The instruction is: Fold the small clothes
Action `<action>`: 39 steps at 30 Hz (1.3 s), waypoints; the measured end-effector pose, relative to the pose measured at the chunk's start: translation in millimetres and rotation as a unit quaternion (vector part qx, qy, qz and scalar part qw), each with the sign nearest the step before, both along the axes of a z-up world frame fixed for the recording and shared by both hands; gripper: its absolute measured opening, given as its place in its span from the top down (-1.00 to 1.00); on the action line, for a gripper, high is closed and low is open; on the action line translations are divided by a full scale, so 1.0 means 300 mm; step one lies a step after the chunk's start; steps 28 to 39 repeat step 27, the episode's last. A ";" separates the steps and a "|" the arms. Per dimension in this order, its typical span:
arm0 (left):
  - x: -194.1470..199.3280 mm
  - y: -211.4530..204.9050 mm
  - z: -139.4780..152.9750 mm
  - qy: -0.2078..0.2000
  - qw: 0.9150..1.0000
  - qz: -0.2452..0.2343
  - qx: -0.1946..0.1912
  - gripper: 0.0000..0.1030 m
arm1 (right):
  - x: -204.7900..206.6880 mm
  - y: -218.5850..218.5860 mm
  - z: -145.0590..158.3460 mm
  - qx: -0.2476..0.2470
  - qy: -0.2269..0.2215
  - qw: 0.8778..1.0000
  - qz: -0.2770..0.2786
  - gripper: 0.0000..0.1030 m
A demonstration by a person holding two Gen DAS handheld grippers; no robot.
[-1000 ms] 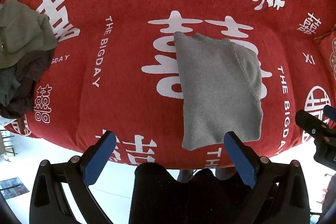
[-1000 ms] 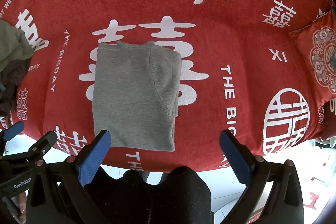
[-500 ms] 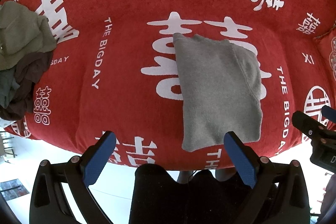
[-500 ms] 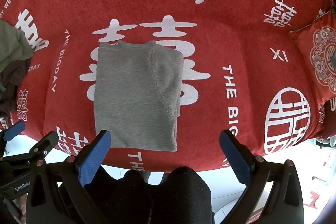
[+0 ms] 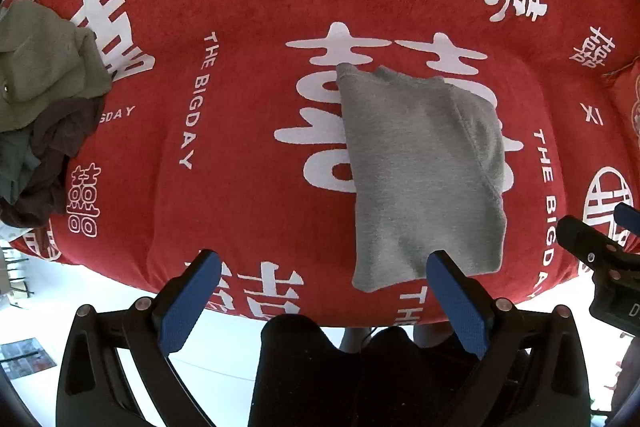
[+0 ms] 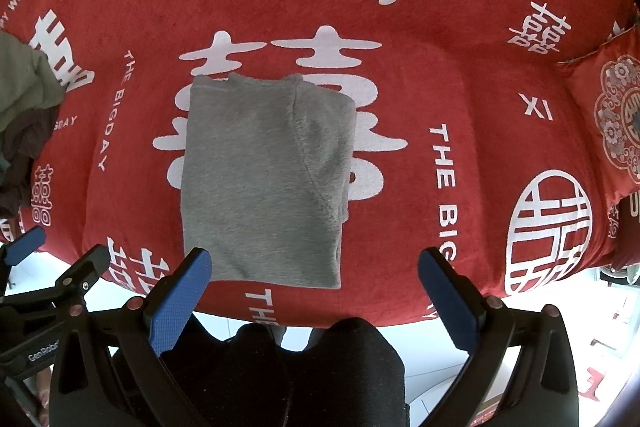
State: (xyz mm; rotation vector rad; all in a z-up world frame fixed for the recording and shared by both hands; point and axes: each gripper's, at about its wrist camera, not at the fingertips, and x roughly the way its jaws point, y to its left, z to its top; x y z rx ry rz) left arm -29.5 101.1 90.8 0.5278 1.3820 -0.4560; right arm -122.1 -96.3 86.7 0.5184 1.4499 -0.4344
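Note:
A grey garment (image 5: 420, 171) (image 6: 264, 183) lies folded into a tall rectangle on the red cover, one side doubled over along a seam. My left gripper (image 5: 322, 269) hangs open over the cover's near edge, its right fingertip just in front of the garment's near hem. My right gripper (image 6: 314, 267) is open too, level with the near hem, its left fingertip at the garment's near left corner. Neither holds anything. Each gripper shows at the edge of the other's view.
A heap of unfolded clothes (image 5: 40, 99) (image 6: 24, 115), olive on top and dark below, sits at the far left of the red cover (image 5: 248, 155). A patterned red cushion (image 6: 616, 115) stands at the right. White floor lies below the near edge.
Both grippers have eased slightly closer to the garment, so it sits a little lower and larger in the views. The garment itself has not moved.

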 end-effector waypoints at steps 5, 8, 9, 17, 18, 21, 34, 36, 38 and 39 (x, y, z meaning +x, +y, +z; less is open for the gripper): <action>-0.003 -0.004 0.000 -0.005 1.000 -0.005 0.000 -1.00 | 0.001 0.003 -0.001 0.000 0.001 1.000 -0.001 -0.99; -0.004 -0.008 -0.001 -0.005 1.000 -0.008 0.000 -1.00 | 0.001 0.003 -0.001 0.000 0.001 1.000 -0.001 -0.99; -0.004 -0.010 0.000 -0.006 1.000 -0.009 0.000 -1.00 | 0.001 0.004 -0.002 0.000 0.001 1.000 -0.001 -0.99; -0.008 -0.013 0.000 -0.008 1.000 -0.011 0.003 -1.00 | 0.003 0.003 -0.003 0.000 0.001 1.000 -0.001 -0.99; -0.007 -0.013 -0.001 -0.009 1.000 -0.010 0.003 -1.00 | 0.003 0.003 -0.003 0.000 0.001 1.000 -0.001 -0.99; -0.003 -0.011 -0.005 -0.008 1.000 -0.008 0.003 -1.00 | 0.004 0.004 -0.004 0.000 0.002 1.000 -0.002 -0.99; 0.000 -0.010 0.005 -0.013 1.000 -0.020 -0.008 -1.00 | 0.004 0.003 -0.005 0.000 0.000 1.000 -0.002 -0.99; 0.000 -0.010 0.005 -0.013 1.000 -0.020 -0.008 -1.00 | 0.004 0.003 -0.005 0.000 0.000 1.000 -0.002 -0.99; 0.000 -0.010 0.005 -0.013 1.000 -0.020 -0.008 -1.00 | 0.004 0.003 -0.005 0.000 0.000 1.000 -0.002 -0.99; 0.000 -0.010 0.005 -0.013 1.000 -0.020 -0.008 -1.00 | 0.004 0.003 -0.005 0.000 0.000 1.000 -0.002 -0.99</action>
